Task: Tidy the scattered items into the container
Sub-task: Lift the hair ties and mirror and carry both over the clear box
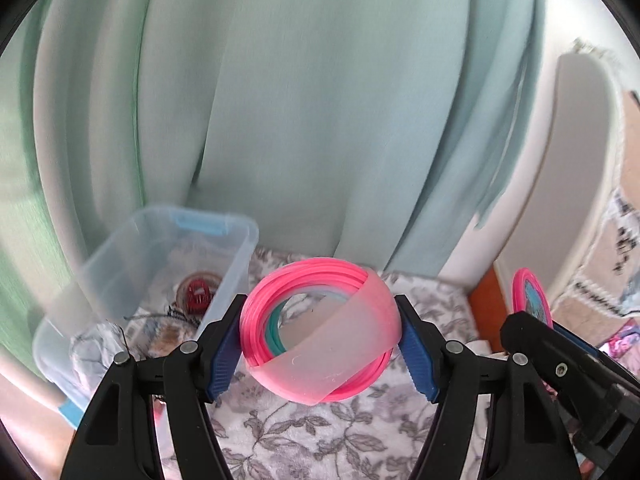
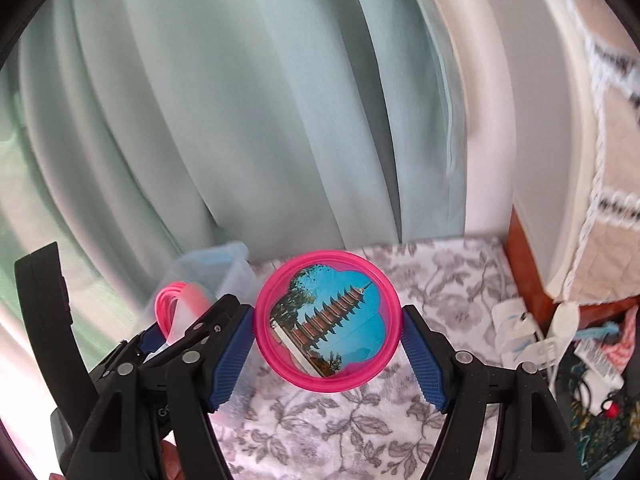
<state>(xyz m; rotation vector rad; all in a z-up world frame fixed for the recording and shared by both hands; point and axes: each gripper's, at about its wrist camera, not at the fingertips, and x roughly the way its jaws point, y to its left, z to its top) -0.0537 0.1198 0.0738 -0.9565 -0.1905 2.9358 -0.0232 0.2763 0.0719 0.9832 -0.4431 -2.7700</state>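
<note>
Both items are lifted but not yet stowed: the left tongs grip a pink coil of rings and the right tongs clench a round pink pagoda-picture dish. The clear container, already holding a few things, sits at the bed's far left edge. The floral blanket covers the bed, pale green curtains hang behind, and cables clutter the right side.

Your right gripper clamps a round pink plastic lid with a pagoda picture between its blue pads above the grey floral blanket, clear plastic storage bin behind-left.
</note>
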